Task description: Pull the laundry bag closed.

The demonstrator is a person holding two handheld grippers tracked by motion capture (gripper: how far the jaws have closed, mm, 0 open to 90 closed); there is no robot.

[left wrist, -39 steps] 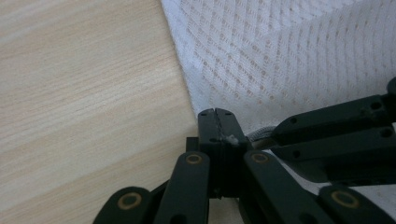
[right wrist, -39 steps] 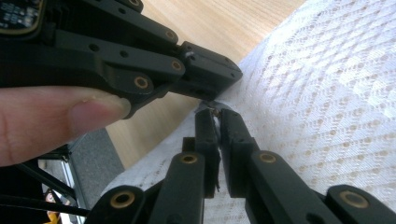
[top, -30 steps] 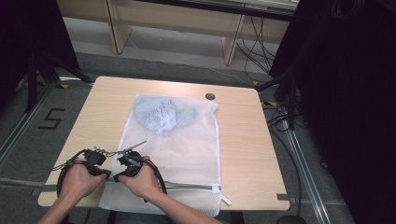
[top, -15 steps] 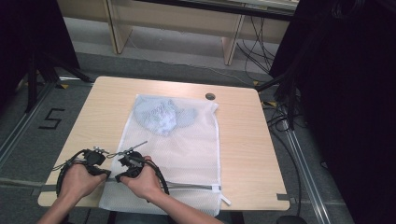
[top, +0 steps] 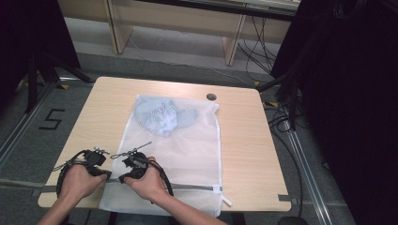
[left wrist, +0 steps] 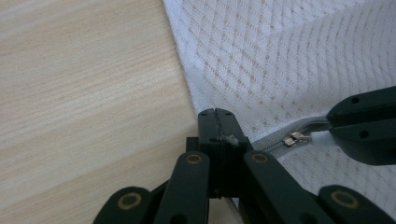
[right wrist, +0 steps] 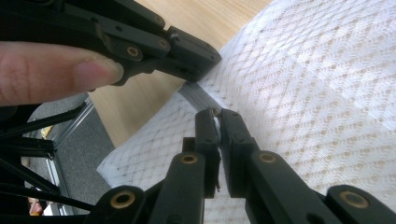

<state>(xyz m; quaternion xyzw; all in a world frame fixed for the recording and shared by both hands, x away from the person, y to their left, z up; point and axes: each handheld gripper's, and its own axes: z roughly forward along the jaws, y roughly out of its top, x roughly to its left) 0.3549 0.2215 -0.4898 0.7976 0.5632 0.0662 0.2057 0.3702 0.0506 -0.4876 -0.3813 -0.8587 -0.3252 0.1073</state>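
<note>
The worktop point(top: 103, 112) carried a white mesh bag point(top: 187, 154) lying flat, its far end reaching well ahead of both tools and its zip edge running across the near side, right under them. Inside the bag's far end, well apart from either hand-held gripper, lay a pale blue garment point(top: 162, 117).

Compared with the high views from a second before, nothing had shifted: bag, garment and both hands sat where they had been. That suggested the grip was being settled rather than the zip being run, so the closing had barely begun.

The left hand-held gripper point(left wrist: 215, 113) had its jaws pressed together on the bag's corner at the start of the grey zip point(left wrist: 285, 133), pinning that end down. Just beside it, the right hand-held gripper point(right wrist: 216, 113) was pinching the small metal slider point(left wrist: 296, 138) by its white pull. The two tips stood near each other, almost touching. The zip stretched away to the right gripper's side, apparently yet to be travelled.
</note>
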